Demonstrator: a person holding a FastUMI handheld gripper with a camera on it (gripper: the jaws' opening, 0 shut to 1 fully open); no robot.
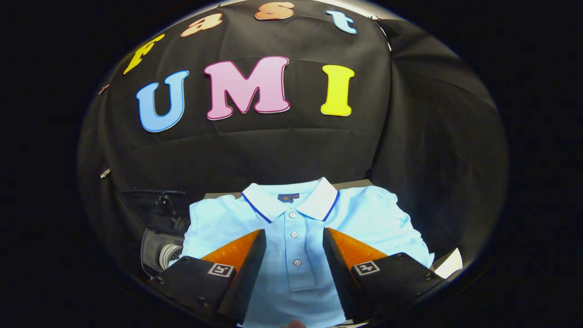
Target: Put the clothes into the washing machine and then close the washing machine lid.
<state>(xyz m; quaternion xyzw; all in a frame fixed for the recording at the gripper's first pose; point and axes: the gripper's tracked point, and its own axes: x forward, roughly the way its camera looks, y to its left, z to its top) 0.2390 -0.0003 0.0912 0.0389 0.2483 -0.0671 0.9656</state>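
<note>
- The booth has a black cloth wall (pixel 291 150) behind.
- A light blue polo shirt (pixel 378 218) lies flat, with white collar and buttoned placket.
- A washing machine (pixel 159 237) stands just beside the shirt.
- The gripper (pixel 294 237) hovers over the shirt, fingers spread apart, placket between them.

A: Gripper (pixel 294 237) spread wide over the shirt (pixel 296 269), button placket showing in the gap.
B: Washer (pixel 159 237), dim, maybe lid up, crowds the shirt's left; black cloth (pixel 273 155) walls off the back.
</note>
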